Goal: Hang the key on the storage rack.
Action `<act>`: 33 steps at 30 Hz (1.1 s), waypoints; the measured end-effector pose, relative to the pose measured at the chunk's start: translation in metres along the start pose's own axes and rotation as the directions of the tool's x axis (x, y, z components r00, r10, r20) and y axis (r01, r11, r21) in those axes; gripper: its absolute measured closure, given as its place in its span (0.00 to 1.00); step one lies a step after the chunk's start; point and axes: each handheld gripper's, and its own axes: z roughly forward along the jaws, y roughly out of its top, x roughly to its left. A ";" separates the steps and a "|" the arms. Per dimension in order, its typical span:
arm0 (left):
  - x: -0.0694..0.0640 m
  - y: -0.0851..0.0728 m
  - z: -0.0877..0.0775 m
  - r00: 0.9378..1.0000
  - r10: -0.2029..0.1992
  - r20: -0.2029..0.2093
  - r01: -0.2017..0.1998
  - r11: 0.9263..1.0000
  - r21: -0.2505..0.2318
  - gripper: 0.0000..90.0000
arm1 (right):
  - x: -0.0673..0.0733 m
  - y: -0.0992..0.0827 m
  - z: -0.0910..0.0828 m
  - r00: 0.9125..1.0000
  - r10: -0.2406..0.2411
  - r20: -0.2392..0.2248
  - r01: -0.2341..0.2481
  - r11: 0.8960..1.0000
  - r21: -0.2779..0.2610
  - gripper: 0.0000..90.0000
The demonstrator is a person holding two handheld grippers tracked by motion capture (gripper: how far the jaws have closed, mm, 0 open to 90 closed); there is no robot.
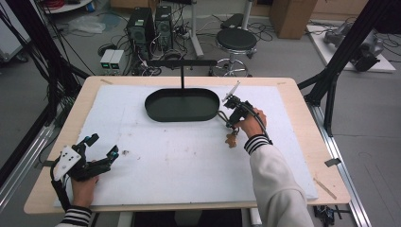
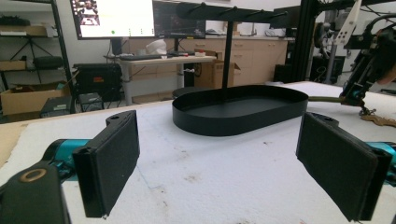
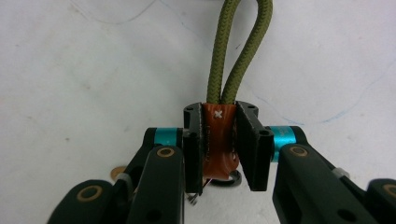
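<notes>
I am holding the right tongs (image 3: 219,149) closed on a brown leather tab (image 3: 218,140), from which a loop of olive cord (image 3: 238,51) is running away over the white mat (image 1: 179,156). In the high view this keychain-like piece (image 1: 231,139) is lying on the mat just in front of the black oval tray (image 1: 182,105) with its hanger stand (image 1: 182,64), near the tray's right end. The left tongs (image 1: 101,151) are resting wide open and empty at the desk's (image 1: 302,101) near left corner.

Risks, as I judge them: the grip is sitting on the tab's edge, so a quick lift may be letting it slip. The cord loop may be snagging the tray rim.
</notes>
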 end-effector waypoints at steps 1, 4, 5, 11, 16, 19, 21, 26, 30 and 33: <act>0.000 0.000 0.000 1.000 0.000 0.000 0.000 1.000 0.000 0.15 | 0.000 -0.001 -0.003 1.000 -0.005 0.006 0.005 1.000 -0.008 0.82; 0.000 0.000 0.000 1.000 0.001 -0.001 -0.001 1.000 0.000 0.15 | 0.000 -0.002 -0.008 1.000 -0.007 0.011 0.008 0.999 -0.035 0.82; 0.000 0.000 0.000 1.000 0.001 0.000 -0.001 1.000 0.000 0.15 | 0.000 -0.003 -0.014 1.000 -0.007 0.009 0.007 0.998 -0.069 0.82; 0.000 0.000 0.000 1.000 0.001 0.000 -0.001 1.000 -0.001 0.15 | 0.001 -0.004 -0.029 0.998 -0.015 -0.054 0.003 0.977 -0.215 0.82; 0.000 0.000 0.000 1.000 0.001 -0.001 -0.001 1.000 -0.002 0.15 | 0.004 -0.004 -0.040 0.999 -0.028 -0.033 0.015 0.946 -0.325 0.81; 0.000 0.000 0.000 1.000 0.000 -0.001 0.000 1.000 -0.002 0.15 | 0.006 -0.004 -0.046 1.000 -0.026 0.004 0.026 0.927 -0.374 0.82; 0.000 0.000 0.000 1.000 0.000 -0.001 0.000 1.000 -0.002 0.15 | 0.008 -0.004 -0.051 0.999 -0.040 0.032 0.049 0.909 -0.413 0.82; 0.000 0.000 0.000 1.000 0.000 -0.001 0.000 1.000 -0.002 0.15 | 0.012 -0.004 -0.059 0.995 -0.053 0.090 0.091 0.864 -0.496 0.81; 0.000 0.000 0.000 1.000 0.000 -0.001 0.000 1.000 -0.002 0.15 | 0.015 -0.004 -0.064 0.992 -0.051 0.119 0.109 0.822 -0.559 0.81; 0.000 0.000 0.000 1.000 0.000 -0.001 0.000 1.000 -0.003 0.15 | 0.015 -0.005 -0.067 0.993 -0.036 0.112 0.096 0.795 -0.599 0.81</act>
